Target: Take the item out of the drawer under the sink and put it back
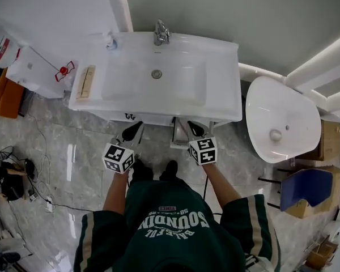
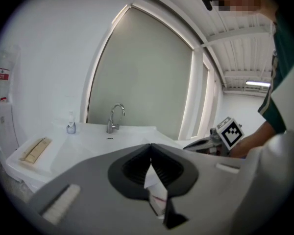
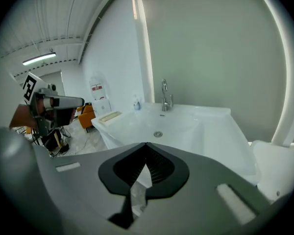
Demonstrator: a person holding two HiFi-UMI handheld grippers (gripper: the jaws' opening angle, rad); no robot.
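A white sink [image 1: 130, 78] stands on a vanity straight ahead of me. The vanity front under its rim [image 1: 153, 118] is mostly hidden, and I cannot make out a drawer or the item. My left gripper [image 1: 137, 128] hovers just in front of the rim, jaws shut with nothing between them. My right gripper [image 1: 190, 126] hangs beside it, also shut and empty. In the left gripper view the jaws [image 2: 150, 143] meet above the sink [image 2: 88, 141]. In the right gripper view the closed jaws [image 3: 146, 142] point over the basin [image 3: 186, 126].
A faucet [image 1: 161, 33] and a small soap bottle [image 1: 110, 41] stand at the sink's back. A wooden piece [image 1: 87, 82] lies on its left ledge. A toilet [image 1: 280, 120] is to the right, a white cabinet [image 1: 37, 69] to the left, and cables [image 1: 11, 174] lie on the floor.
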